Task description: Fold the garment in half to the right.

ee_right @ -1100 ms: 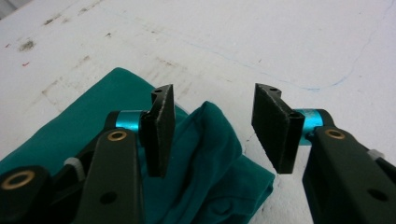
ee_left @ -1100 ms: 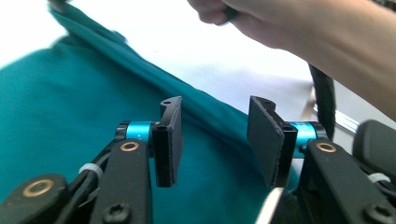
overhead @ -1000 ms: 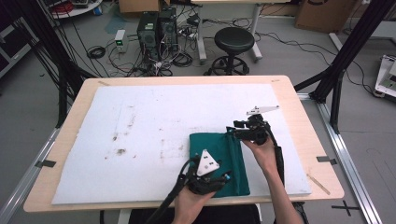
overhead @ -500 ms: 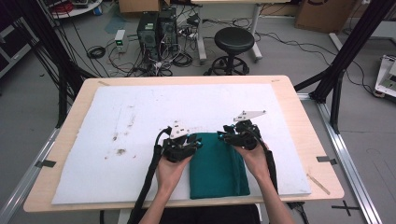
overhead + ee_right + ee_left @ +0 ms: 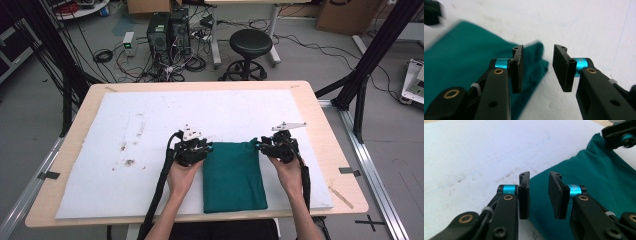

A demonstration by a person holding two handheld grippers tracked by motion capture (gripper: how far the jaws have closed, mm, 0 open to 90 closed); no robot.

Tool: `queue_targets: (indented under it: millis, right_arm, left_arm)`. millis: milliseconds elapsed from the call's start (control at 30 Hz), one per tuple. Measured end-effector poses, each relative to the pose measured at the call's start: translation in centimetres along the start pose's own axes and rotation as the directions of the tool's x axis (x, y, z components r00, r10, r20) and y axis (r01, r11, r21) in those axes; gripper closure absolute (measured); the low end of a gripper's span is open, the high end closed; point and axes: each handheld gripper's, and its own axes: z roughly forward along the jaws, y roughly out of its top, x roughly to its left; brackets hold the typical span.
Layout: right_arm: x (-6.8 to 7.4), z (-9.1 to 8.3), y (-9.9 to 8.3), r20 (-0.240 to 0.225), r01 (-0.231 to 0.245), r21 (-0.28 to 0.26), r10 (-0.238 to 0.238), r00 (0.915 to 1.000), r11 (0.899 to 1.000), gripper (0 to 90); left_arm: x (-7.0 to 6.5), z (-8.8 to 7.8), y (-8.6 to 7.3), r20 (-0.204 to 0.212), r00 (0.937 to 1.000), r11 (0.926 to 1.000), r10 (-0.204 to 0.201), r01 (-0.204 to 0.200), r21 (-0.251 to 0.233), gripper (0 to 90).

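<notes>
A dark green cloth (image 5: 234, 175) lies flat as a folded rectangle on the white board (image 5: 150, 125), near the table's front edge. My left gripper (image 5: 206, 147) is at the cloth's far left corner and my right gripper (image 5: 261, 144) at its far right corner. In the left gripper view the jaws (image 5: 539, 192) stand apart over the cloth's edge (image 5: 599, 175), with nothing between the pads. In the right gripper view the jaws (image 5: 536, 70) also stand apart beside the cloth's corner (image 5: 461, 50), gripping nothing. Both pairs of jaws have just been closing partway.
The board covers most of the wooden table (image 5: 320, 115) and carries dark smudges (image 5: 127, 160) at its left. Behind the table stand a black stool (image 5: 250, 45), computer towers (image 5: 167, 30) and loose cables. Black frame posts (image 5: 372, 55) rise at the right.
My left gripper has gone from the cloth's near edge up to its far left corner. My right gripper has shifted slightly right at the far right corner. The cloth now lies flat and smooth.
</notes>
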Motion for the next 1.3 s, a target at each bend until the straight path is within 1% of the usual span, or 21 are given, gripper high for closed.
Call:
queue_targets:
  millis: [67,133,167,200,233,267,300,333,433,500,567,700,833,900,933,1000,1067,1133,1167,1233,1300]
  right_arm:
    - [0.5,-0.4,0.4,-0.029,-0.006,-0.048,0.005,0.9996,0.999,62.3]
    - [0.9,-0.2,0.8,-0.05,0.005,-0.055,-0.008,0.9987,0.998,62.9]
    - [1.0,0.2,1.0,-0.038,0.009,-0.038,-0.011,0.9992,0.999,63.2]
    - [0.9,0.6,1.1,-0.007,0.009,-0.016,-0.009,0.9999,1.0,63.9]
    - [0.4,1.3,1.1,0.029,-0.001,0.011,0.001,0.9996,1.0,64.3]
    - [0.1,1.8,1.0,0.046,-0.014,0.034,0.013,0.9988,0.999,64.2]
    - [-0.5,2.4,0.9,0.051,-0.043,0.066,0.04,0.9979,0.997,63.5]
    - [-0.8,2.7,0.8,0.047,-0.055,0.076,0.051,0.9976,0.996,63.4]
    - [-1.3,3.4,0.6,0.052,-0.063,0.102,0.058,0.9969,0.993,63.5]
    - [-1.5,3.8,0.5,0.061,-0.063,0.113,0.057,0.9965,0.992,63.6]
    - [-1.8,3.8,0.4,0.064,-0.075,0.114,0.068,0.9956,0.991,63.5]
    - [-2.4,3.4,-0.1,0.065,-0.109,0.118,0.102,0.9927,0.987,62.3]
    - [-2.3,2.9,-0.5,0.099,-0.086,0.131,0.073,0.9924,0.988,60.7]
    - [-2.7,2.7,-0.9,0.09,-0.12,0.123,0.11,0.9898,0.985,58.6]
    - [-2.8,2.5,-1.0,0.097,-0.129,0.111,0.118,0.9883,0.985,57.9]
    - [-2.8,1.7,-1.2,0.082,-0.14,0.063,0.135,0.9875,0.988,55.3]
    - [-2.4,0.6,-1.3,0.059,-0.14,0.01,0.139,0.9885,0.99,53.4]
    - [-1.6,-0.4,-1.5,0.015,-0.124,-0.029,0.125,0.992,0.992,53.5]
    - [-1.1,-0.9,-1.6,-0.007,-0.115,-0.042,0.115,0.9934,0.993,54.7]
    - [0.1,-1.6,-1.8,-0.078,-0.08,-0.048,0.076,0.9941,0.996,57.1]
    - [1.8,-1.8,-2.4,-0.124,-0.011,-0.023,0.008,0.9923,1.0,59.8]
  left_arm:
    - [0.0,0.4,0.2,0.004,1.0,1.0,0.006,-0.006,-0.004,71.8]
    - [0.0,0.9,0.2,-0.002,1.0,1.0,0.004,-0.004,0.0,71.8]
    - [0.1,1.1,0.1,-0.006,1.0,0.9999,0.006,-0.006,0.014,71.8]
    - [0.2,1.4,0.0,-0.017,0.9998,0.9994,0.006,-0.006,0.036,71.8]
    - [0.3,1.6,-0.1,-0.028,0.9996,0.9987,0.006,-0.005,0.05,71.6]
    - [0.4,1.9,-0.2,-0.046,0.9989,0.9973,0.01,-0.007,0.073,71.4]
    - [0.5,2.0,-0.3,-0.055,0.9985,0.9968,0.008,-0.003,0.08,70.9]
    - [0.5,2.1,-0.4,-0.059,0.9982,0.9964,0.009,-0.004,0.084,70.7]
    - [0.5,2.2,-0.4,-0.087,0.9957,0.9951,0.031,-0.023,0.096,69.7]
    - [0.5,2.3,-0.5,-0.101,0.9941,0.9936,0.038,-0.026,0.11,67.9]
    - [0.5,2.3,-0.6,-0.108,0.9929,0.9925,0.049,-0.036,0.117,67.8]
    - [0.4,2.2,-0.6,-0.116,0.9922,0.9924,0.046,-0.032,0.119,66.7]
    - [0.6,2.1,-0.6,-0.117,0.9922,0.9927,0.042,-0.029,0.118,66.2]
    - [0.5,1.8,-0.5,-0.119,0.9918,0.9929,0.047,-0.033,0.114,66.0]
    - [0.3,1.4,-0.5,-0.116,0.9918,0.9943,0.054,-0.043,0.098,65.5]
    - [0.2,0.7,-0.6,-0.09,0.9945,0.9968,0.054,-0.048,0.063,62.9]
    - [0.3,-0.1,-0.7,-0.045,0.9981,0.9985,0.042,-0.041,0.036,61.7]
    - [0.2,-0.8,-1.0,0.001,0.9996,0.9993,0.028,-0.028,0.026,59.5]
    - [0.2,-1.2,-1.1,0.026,0.9992,0.9991,0.031,-0.032,0.026,58.4]
    - [-0.2,-1.8,-1.7,0.077,0.9963,0.9987,0.039,-0.041,0.029,58.0]
    - [-0.8,-2.2,-2.3,0.111,0.992,0.9974,0.06,-0.064,0.034,58.1]
